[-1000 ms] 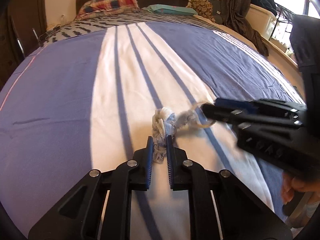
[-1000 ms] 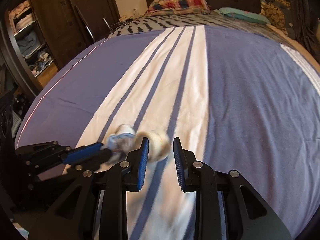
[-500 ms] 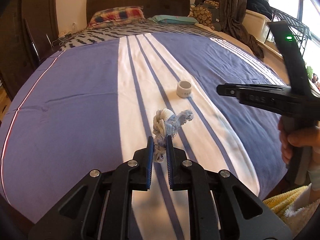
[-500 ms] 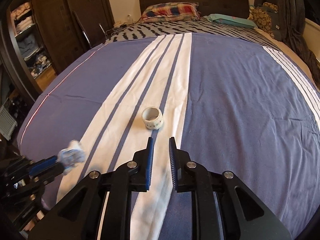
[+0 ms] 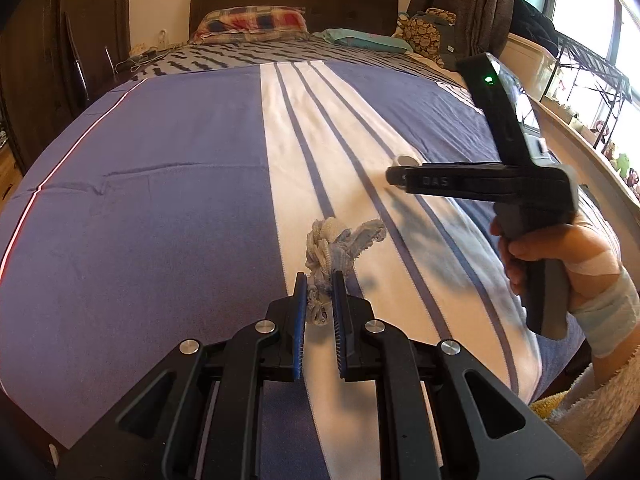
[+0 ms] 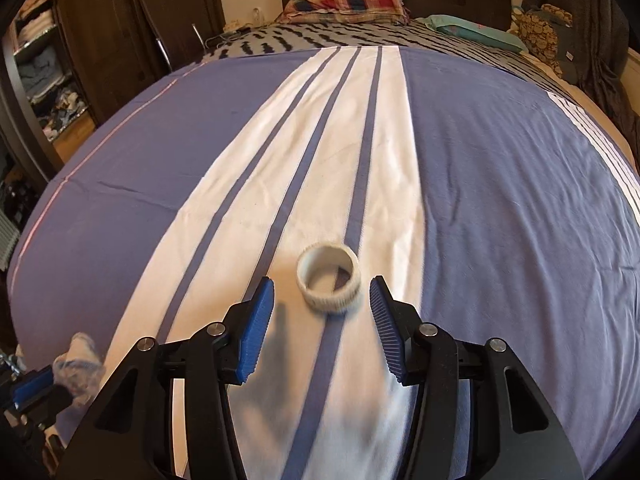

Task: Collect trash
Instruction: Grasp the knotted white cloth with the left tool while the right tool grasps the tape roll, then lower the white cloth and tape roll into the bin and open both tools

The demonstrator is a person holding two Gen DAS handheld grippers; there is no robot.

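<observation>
The left gripper (image 5: 319, 292) is clamped on a rag (image 5: 338, 246), a frayed wad of white and pale blue cloth. The rag's lower end is pinched between the blue pads (image 5: 301, 300); the rest sticks up and forward past the fingertips, its long axis running away from the gripper, with one loose tail flaring to the right. The rag hangs above the white band of the bedspread (image 5: 160, 200).

To the right of it, in the left wrist view, the right gripper (image 5: 394, 176) appears side-on, gripped by a hand (image 5: 532, 256) with a bandaged wrist. Raised letters on its side read "DAS".

In the right wrist view, the right gripper (image 6: 322, 300) has its jaws spread wide. A tape roll (image 6: 329, 277) lies flat on the bedspread (image 6: 500, 200) just ahead of and between the fingertips, touching neither pad, its hole facing up. The roll sits on the white band, beside a blue stripe. At the far left edge, the rag (image 6: 78, 364) shows blurred in the left gripper (image 6: 34, 390).
</observation>
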